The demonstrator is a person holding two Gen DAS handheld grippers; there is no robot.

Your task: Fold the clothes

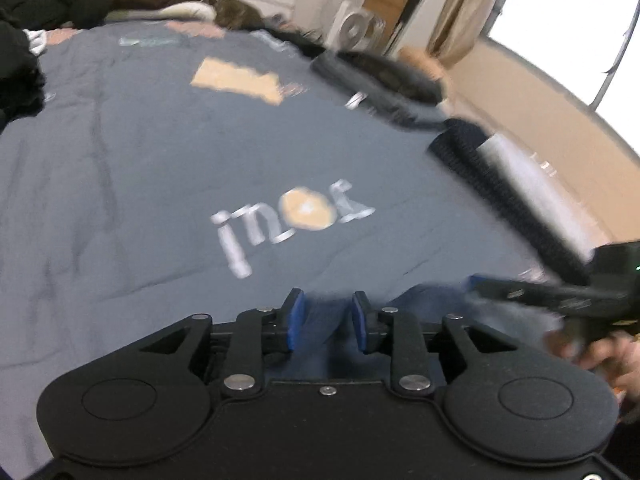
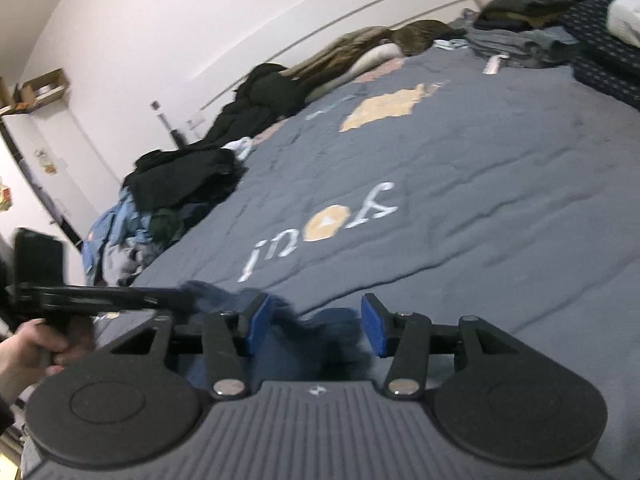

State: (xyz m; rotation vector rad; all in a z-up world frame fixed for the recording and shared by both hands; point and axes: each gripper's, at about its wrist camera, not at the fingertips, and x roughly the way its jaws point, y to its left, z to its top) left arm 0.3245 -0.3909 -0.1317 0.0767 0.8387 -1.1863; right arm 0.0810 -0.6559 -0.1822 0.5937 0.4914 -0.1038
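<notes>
A dark blue garment lies bunched at the near edge of a bed covered by a grey-blue duvet with white letters. My left gripper stands over it, blue pads apart, with blue cloth in the gap and not pinched. In the right wrist view the same garment is heaped between the widely spread pads of my right gripper, brushing the left pad only. The left gripper reaches into the cloth from the left. The right gripper comes in from the right, blurred.
Black clothes and a mixed heap line the bed's left side. Folded grey items and navy dotted fabric sit at the far right. A hand holds the left gripper's handle. A bright window is beyond the bed.
</notes>
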